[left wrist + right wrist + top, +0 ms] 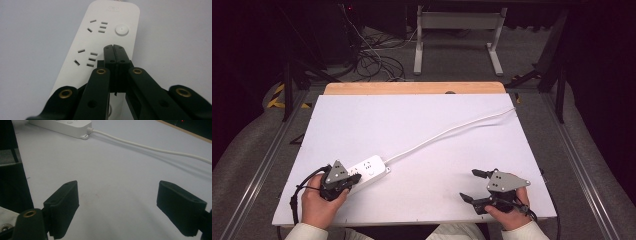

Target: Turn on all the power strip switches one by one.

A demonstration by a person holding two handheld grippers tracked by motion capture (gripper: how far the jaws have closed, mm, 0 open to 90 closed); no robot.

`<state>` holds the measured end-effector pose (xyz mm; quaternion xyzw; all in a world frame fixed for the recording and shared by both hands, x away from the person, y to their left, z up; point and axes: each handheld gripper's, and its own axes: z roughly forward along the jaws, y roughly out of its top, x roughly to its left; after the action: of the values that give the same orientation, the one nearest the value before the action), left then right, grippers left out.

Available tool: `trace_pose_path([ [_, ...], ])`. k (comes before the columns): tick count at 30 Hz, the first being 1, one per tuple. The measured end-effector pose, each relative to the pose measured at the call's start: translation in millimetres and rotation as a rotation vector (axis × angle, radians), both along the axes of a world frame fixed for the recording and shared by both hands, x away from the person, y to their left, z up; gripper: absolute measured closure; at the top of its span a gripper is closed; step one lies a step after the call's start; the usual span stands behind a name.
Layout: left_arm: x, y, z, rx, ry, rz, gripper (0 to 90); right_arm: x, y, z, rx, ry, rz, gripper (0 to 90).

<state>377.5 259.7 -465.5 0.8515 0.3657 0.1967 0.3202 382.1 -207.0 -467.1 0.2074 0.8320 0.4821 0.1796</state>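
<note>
A white power strip (100,45) is seen at the near left of the white worktop (422,125), its cable (452,131) trailing away to the far right edge. The left hand-held gripper (113,47) is held fully closed over the strip, empty, tips just short of the round switch (121,30); a press is probably being set up, which calls for a short advance onto it. The right hand-held gripper (120,202) is held wide open, empty, well apart. A dim room with floor cables (372,60) is noted beyond.

The white power strip (371,169) lay flat at the lower left of the high view, angled from lower left up to the right. Its top face, seen in my left gripper view, carried two groups of socket slots and a round white button (121,30) near the far end. Its white cable (452,129) ran from that end up toward the upper right
</note>
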Motion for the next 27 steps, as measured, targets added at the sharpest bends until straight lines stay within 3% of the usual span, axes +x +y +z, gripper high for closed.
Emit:
trace_pose_path([
  [3, 0.5, 2.1, 0.2, -0.011, -0.007, 0.009, 90.0, -0.4, 0.2, 0.3, 0.001, -0.001, 0.002, 18.4],
  [4, -0.6, 4.6, 1.1, -0.048, -0.017, 0.012, 90.0, -0.3, 0.0, 0.4, 0.0, -0.006, 0.004, 18.4],
  [5, -0.6, 4.6, 1.1, -0.048, -0.017, 0.012, 90.0, -0.6, -0.3, 0.7, 0.001, -0.002, 0.002, 18.4],
  [6, -2.2, 8.2, 10.3, -0.095, -0.056, 0.008, 90.0, -0.1, -0.9, 0.8, 0.005, -0.007, 0.001, 18.4],
  [8, -2.9, 10.6, 21.2, -0.12, -0.094, 0.011, 90.0, 0.7, -1.7, 0.8, 0.006, -0.004, -0.003, 18.4],
  [10, -1.7, 10.2, 22.0, -0.128, -0.097, 0.007, 90.0, 1.3, -1.2, 0.1, 0.006, 0.001, -0.003, 18.4],
  [12, 1.3, 5.2, 14.4, -0.101, -0.066, -0.005, 90.0, 1.3, -0.5, 0.0, 0.004, 0.001, -0.002, 18.4],
  [21, -1.4, -1.5, 21.2, -0.126, -0.079, -0.02, 90.0, 0.5, -1.3, 0.4, 0.003, -0.001, -0.002, 18.4],
  [27, 8.4, -16.7, 21.1, -0.132, -0.064, -0.052, 90.0, 0.6, -0.8, 0.5, 0.004, -0.004, -0.001, 18.4],
])
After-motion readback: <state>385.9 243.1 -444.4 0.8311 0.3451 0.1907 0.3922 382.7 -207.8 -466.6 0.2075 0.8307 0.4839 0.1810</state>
